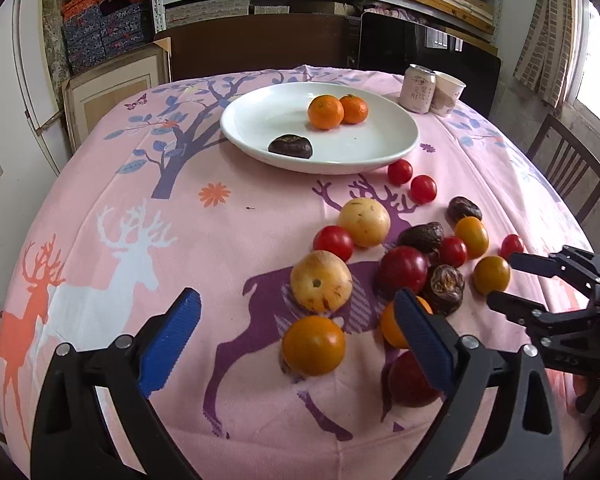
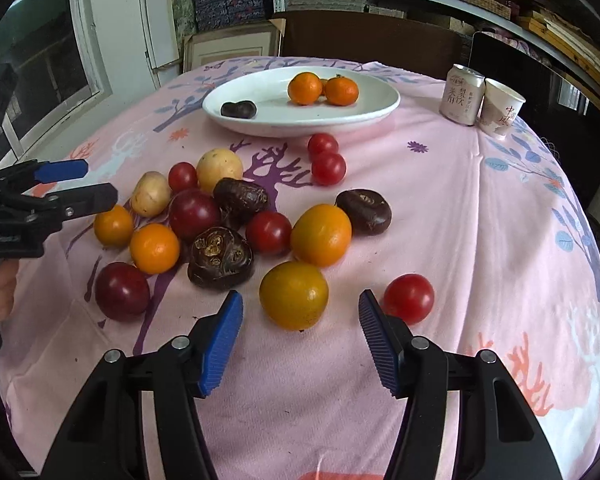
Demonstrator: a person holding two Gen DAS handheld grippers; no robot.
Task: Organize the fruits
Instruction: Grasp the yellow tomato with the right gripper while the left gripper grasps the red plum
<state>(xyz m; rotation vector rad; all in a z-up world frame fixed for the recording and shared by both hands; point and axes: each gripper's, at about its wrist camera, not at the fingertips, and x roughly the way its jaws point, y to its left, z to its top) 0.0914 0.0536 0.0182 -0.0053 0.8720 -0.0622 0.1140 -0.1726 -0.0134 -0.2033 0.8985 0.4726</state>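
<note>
A white plate (image 1: 268, 120) (image 2: 364, 114) at the back of the table holds two mandarins (image 1: 326, 111) (image 2: 305, 87) and one dark brown fruit (image 1: 291, 146) (image 2: 238, 109). In front of it, several red, orange, pale yellow and dark fruits lie loose on the pink cloth. My left gripper (image 1: 296, 294) (image 2: 100, 182) is open above the near-left part of the pile, an orange fruit (image 1: 314, 345) showing between its blue pads without touching them. My right gripper (image 2: 301, 296) (image 1: 500, 279) is open around a yellow-orange fruit (image 2: 294, 295), with a gap on both sides.
A drink can (image 1: 417, 89) (image 2: 461, 95) and a paper cup (image 1: 447, 93) (image 2: 502, 107) stand at the back right. A red tomato (image 2: 409, 298) sits just outside the right gripper's right finger. A wooden chair (image 1: 568, 176) stands beside the table. Shelves fill the back wall.
</note>
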